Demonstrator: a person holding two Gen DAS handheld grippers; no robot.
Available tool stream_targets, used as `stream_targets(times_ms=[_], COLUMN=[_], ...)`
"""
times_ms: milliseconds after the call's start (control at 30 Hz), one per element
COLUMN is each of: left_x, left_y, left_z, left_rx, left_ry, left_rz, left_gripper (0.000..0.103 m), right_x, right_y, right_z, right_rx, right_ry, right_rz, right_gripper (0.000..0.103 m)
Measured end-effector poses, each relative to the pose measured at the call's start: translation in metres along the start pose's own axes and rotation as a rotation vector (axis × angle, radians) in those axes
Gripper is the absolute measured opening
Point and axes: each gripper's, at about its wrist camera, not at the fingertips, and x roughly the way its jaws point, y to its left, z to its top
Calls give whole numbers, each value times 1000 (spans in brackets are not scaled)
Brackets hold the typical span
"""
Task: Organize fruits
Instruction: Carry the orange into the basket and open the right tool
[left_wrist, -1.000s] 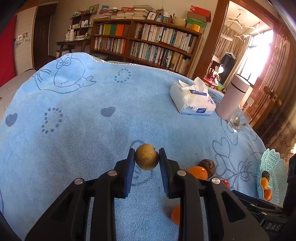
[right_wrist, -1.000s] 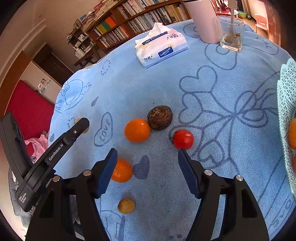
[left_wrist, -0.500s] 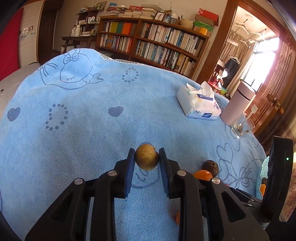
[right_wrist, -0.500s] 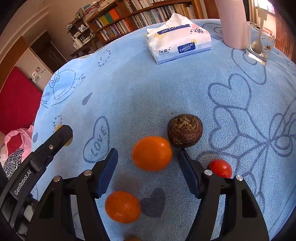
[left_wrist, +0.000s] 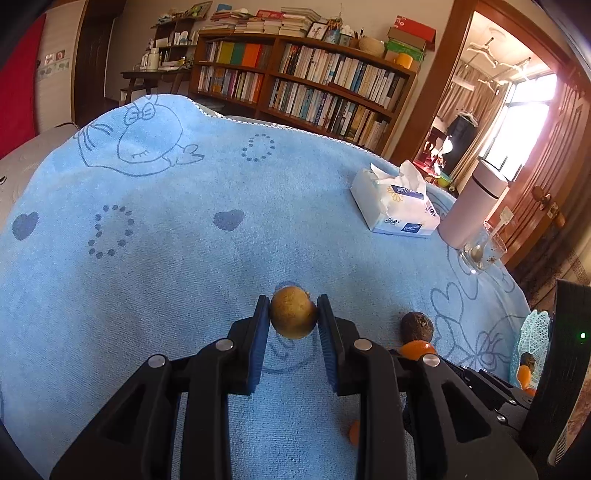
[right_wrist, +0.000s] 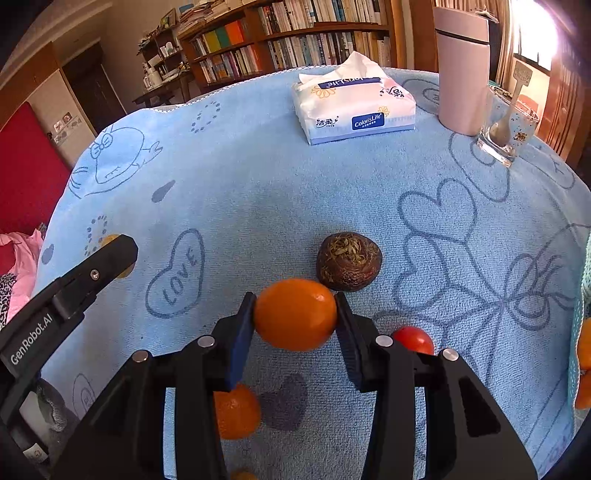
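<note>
- Right gripper: jaws closing on the orange, pads touching both sides, fruit still low over the blue cloth.
- Left gripper is clamped on a small yellow-brown fruit, held just above the cloth.
- Dark brown fruit sits just behind the orange; a red tomato just to the right.
- Pick-up step, by my read; next, lift cleanly and carry to the mesh basket at the right edge.

A lived-in home: packed bookshelves line the wall, cartoon-print towel covers the counter, tissue pack sits nearby.
</note>
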Motion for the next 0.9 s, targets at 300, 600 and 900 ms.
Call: stream_targets(times_ms=[300,600,900], left_x=[-1,-2,-9], left_y=[-3,-12,-21], left_z=[-1,-4,-7], left_rx=[9,35,57], left_ry=[0,0,-8], left_rz=[-4,-16,-35], left_gripper=[27,27,27], right_x=[-37,-73,-107], right_y=[-12,-50,-109], right_z=[-1,-6,-20], right_rx=[21,95,198], right_ry=[-65,-120,-161], right_rz=[17,-28,-130], right_gripper=[44,44,44])
